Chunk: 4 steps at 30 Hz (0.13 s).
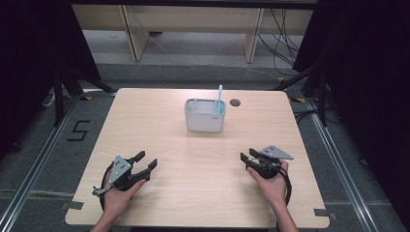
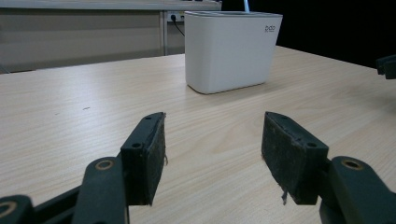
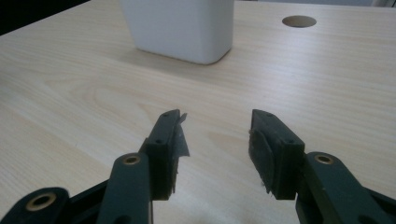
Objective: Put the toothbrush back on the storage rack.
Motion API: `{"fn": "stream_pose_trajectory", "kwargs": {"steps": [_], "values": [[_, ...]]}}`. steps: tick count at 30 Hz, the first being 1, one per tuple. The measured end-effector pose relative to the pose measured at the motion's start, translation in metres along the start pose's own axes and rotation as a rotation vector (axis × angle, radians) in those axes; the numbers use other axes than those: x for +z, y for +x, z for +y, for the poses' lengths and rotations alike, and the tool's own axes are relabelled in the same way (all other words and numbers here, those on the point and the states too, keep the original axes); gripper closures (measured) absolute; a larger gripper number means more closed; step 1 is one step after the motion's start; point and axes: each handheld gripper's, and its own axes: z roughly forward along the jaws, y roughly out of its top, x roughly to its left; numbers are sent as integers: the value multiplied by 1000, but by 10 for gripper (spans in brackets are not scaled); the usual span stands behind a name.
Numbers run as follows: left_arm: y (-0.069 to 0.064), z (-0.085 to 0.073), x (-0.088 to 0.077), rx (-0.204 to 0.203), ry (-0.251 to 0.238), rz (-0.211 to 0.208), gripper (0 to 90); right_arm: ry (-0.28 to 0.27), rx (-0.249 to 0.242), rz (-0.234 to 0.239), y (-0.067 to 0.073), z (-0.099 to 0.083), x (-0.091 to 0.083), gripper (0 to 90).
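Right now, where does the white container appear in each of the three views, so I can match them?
High view: the white container stands at centre, toward the table's far side, with a blue utensil in it.
Left gripper view: upper centre, beyond the open jaws.
Right gripper view: top, left of centre, upper part cut off.
Shared landmark: the light wooden table.

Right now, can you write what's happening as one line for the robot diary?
left gripper: open, empty | right gripper: open, empty | white container: table middle, untouched | blue toothbrush: upright inside container
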Motion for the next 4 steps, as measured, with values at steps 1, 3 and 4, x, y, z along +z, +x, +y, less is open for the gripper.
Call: {"fn": "stream_pose_trajectory", "kwargs": {"steps": [1, 3, 4], "values": [[0, 0, 0, 0, 0, 0, 394, -6, 6, 6, 0, -1, 1, 541], [0, 0, 0, -2, -1, -1, 394, -8, -15, -11, -1, -2, 2, 539], [0, 0, 0, -3, -1, -1, 394, -8, -18, -10, 0, -2, 2, 539]]}}
